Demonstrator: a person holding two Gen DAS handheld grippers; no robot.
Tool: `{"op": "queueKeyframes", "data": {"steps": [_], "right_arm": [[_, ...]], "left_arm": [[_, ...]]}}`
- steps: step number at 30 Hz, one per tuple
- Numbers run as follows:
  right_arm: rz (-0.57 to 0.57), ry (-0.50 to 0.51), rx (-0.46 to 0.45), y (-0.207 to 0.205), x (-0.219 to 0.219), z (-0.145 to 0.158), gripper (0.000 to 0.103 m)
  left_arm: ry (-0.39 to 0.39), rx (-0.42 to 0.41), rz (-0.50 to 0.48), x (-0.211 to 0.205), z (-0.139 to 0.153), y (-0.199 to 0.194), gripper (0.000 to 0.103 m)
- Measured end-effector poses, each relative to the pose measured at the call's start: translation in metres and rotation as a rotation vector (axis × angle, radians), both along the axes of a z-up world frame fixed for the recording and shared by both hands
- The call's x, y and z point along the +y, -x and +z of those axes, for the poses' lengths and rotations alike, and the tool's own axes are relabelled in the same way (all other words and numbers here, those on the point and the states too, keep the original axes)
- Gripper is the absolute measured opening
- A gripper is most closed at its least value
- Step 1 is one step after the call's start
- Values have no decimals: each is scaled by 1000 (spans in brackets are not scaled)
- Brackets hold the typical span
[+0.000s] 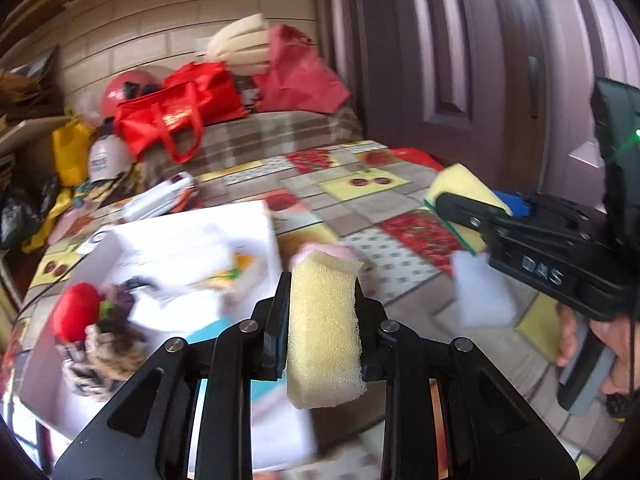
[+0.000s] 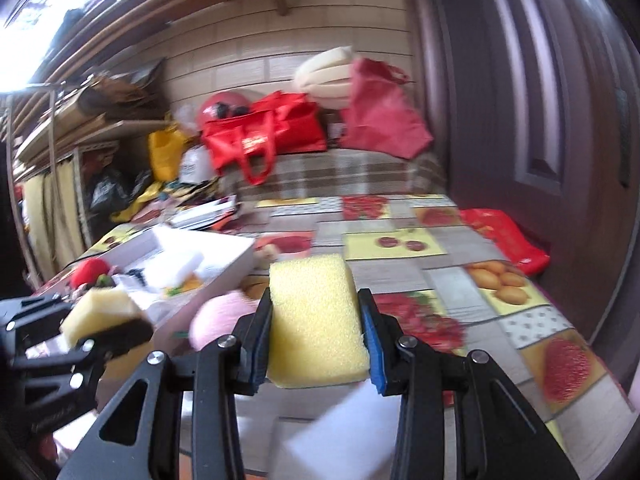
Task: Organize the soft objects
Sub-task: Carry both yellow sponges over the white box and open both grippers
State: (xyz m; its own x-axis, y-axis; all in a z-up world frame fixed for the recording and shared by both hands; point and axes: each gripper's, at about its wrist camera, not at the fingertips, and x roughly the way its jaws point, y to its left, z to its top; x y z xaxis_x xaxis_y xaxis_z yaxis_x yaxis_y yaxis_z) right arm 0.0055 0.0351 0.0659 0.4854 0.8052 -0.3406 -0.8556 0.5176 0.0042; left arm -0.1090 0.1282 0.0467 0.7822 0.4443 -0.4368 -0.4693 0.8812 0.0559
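Note:
My left gripper (image 1: pixel 322 292) is shut on a yellow foam sponge (image 1: pixel 324 344), held upright over the near edge of a white box (image 1: pixel 192 240). To the right in the left wrist view, my right gripper (image 1: pixel 468 200) is shut on a second yellow sponge (image 1: pixel 456 180) with a green edge. In the right wrist view that sponge (image 2: pixel 316 344) fills the jaws of the right gripper (image 2: pixel 316 300), above the table. At lower left of that view is the left gripper (image 2: pixel 102 326) with its sponge (image 2: pixel 100 308). A pink soft ball (image 2: pixel 216 316) lies beside the white box (image 2: pixel 224 256).
The box holds a red strawberry plush (image 1: pixel 76 312), knitted brown pieces (image 1: pixel 108 356) and white foam (image 2: pixel 176 264). A white block (image 1: pixel 484 292) lies on the fruit-patterned tablecloth (image 2: pixel 460 280). Red bags (image 2: pixel 264 132) and clutter sit at the back. A dark door (image 2: pixel 540 100) stands on the right.

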Motion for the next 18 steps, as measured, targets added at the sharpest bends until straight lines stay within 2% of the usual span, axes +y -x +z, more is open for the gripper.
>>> {"op": "queueKeyframes", "data": {"steps": [4, 12, 18], "right_arm": [[75, 25, 11, 22, 21, -4, 39], [220, 74, 59, 60, 71, -13, 39], [288, 141, 90, 75, 109, -19, 39]], "left_arm": [[8, -6, 79, 28, -2, 26, 24], [101, -40, 278, 96, -8, 100, 24], [188, -36, 325, 121, -16, 121, 24]]}}
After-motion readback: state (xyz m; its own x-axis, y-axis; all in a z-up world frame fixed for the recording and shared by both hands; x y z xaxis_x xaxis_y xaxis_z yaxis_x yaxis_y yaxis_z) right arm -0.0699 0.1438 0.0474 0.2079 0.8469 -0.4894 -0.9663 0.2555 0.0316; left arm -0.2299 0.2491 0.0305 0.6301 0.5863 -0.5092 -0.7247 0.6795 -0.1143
